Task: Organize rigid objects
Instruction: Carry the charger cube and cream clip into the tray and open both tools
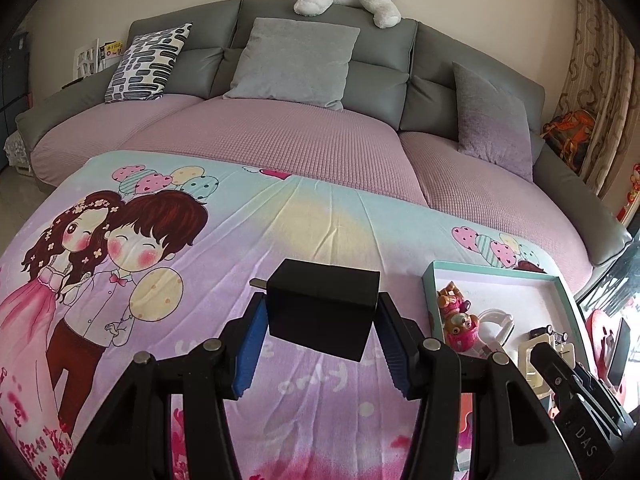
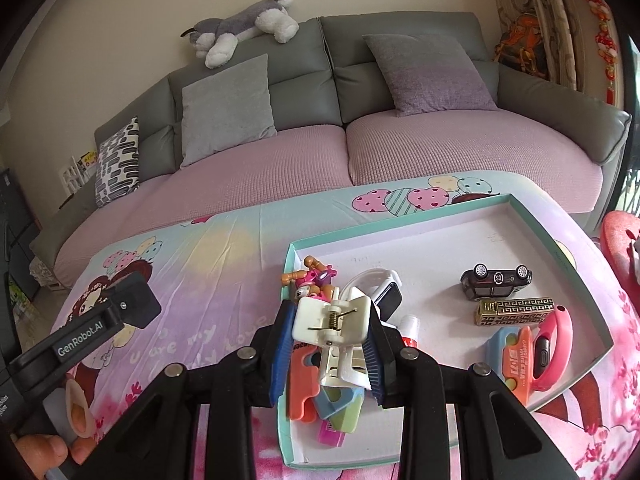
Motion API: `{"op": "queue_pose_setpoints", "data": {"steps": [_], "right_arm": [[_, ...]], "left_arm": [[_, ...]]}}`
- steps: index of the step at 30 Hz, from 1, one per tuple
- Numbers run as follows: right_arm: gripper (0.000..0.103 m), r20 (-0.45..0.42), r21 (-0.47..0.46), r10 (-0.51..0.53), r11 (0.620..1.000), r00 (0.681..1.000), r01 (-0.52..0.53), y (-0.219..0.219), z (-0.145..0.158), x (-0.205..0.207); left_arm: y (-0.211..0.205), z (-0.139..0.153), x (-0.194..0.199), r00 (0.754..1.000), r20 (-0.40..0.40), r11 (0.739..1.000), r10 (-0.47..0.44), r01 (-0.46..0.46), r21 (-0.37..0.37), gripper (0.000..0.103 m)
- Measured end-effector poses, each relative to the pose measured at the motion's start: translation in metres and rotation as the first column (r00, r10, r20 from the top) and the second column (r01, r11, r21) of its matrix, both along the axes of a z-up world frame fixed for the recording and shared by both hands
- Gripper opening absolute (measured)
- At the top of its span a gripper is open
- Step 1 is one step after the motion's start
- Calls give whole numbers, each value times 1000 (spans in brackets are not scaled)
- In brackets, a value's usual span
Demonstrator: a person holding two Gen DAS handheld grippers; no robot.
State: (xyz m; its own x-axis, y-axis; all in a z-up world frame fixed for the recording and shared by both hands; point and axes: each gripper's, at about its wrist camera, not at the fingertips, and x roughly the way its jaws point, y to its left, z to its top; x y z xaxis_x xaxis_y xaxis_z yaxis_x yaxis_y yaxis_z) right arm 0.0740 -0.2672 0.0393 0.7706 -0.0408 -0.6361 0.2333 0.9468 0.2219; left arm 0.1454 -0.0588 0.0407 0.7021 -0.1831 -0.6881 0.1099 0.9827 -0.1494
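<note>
My left gripper (image 1: pixel 322 300) is shut on a black charger block (image 1: pixel 320 320), held above the cartoon-print cloth (image 1: pixel 320 216); a metal tab sticks out of the block's left side. In the right wrist view the same gripper (image 2: pixel 120 308) shows at the left with the block (image 2: pixel 140 304). My right gripper (image 2: pixel 330 309) is shut on a white spring clip (image 2: pixel 332 326), above the near left part of the teal-rimmed tray (image 2: pixel 400 227). That tray (image 1: pixel 496 274) lies to the right of the left gripper, with my right gripper (image 1: pixel 560 372) over it.
In the tray lie a toy pup figure (image 2: pixel 314 280), a white smartwatch (image 2: pixel 386 294), a dark toy car (image 2: pixel 496 280), a gold patterned case (image 2: pixel 514 310), a pink band (image 2: pixel 554 344) and coloured plastic pieces (image 2: pixel 308 384). A grey sofa (image 2: pixel 400 40) stands behind.
</note>
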Motion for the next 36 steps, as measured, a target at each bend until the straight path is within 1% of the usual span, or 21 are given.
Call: {"op": "queue_pose_setpoints", "data": {"steps": [4,11,16,21,27,32,36], "right_arm": [[34,-3,0,-31,1000,1000,31,-14,-3,-3],[34,-9,49,-129,990,992,130,-53,-8,-14],[34,-25,28,-201,979,979,202,-72,-11,-21],[34,-22,24,-246,969,969,247,-87,-9,-28],[34,-16,21,-284,959,959,284,-98,-6,-35],[35,0,23,-300,954,954,300,-101,-3,-39],[35,-13,30,-295,955,955,295,-102,-7,-37]], "left_arm": [[-16,1,-3,999,2,999,-34,34,11,55],[-44,-2,-6,995,-8,994,-102,102,43,55],[-69,-3,-12,986,-15,983,-168,169,68,55],[-98,-4,-22,965,-21,961,-261,262,83,55],[-128,-7,-34,933,-42,929,-359,361,83,55],[-148,-9,-44,909,-54,904,-414,417,90,55],[-159,-13,-48,893,-66,889,-445,449,85,56]]}}
